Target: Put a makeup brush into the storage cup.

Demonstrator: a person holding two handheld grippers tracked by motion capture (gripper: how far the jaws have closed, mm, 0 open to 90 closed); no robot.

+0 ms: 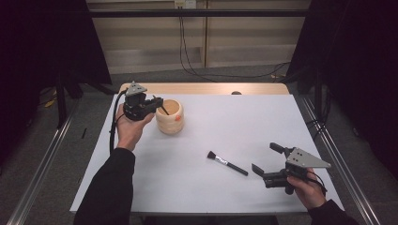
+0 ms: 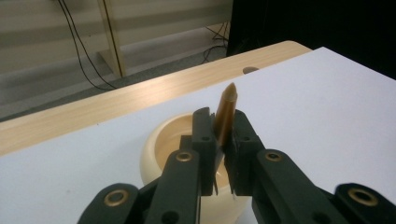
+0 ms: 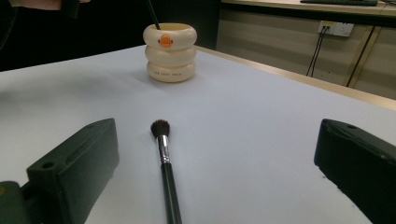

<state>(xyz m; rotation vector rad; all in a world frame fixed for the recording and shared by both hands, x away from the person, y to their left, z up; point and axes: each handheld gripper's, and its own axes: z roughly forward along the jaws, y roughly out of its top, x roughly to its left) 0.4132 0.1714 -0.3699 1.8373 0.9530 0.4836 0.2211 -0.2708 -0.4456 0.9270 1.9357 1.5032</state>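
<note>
Left gripper [image 1: 157, 104] clamped on brown pointed stick [image 2: 225, 114], lower end inside cream ringed cup [image 1: 170, 117] at table's left-rear; step: dropping stick into cup, next needs jaws released. Makeup brush [image 1: 227, 163] flat mid-table, just ahead of right gripper [image 1: 266, 158], jaws wide apart, holding nothing; next: close on handle. Count: one cup, one stick, one brush, two grippers

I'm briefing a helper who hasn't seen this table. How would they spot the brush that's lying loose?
On the white table, look toward the near right, just left of the open right gripper. The makeup brush lies flat there, apart from the cream holder: dark bristles, silver ferrule, black handle.
</note>
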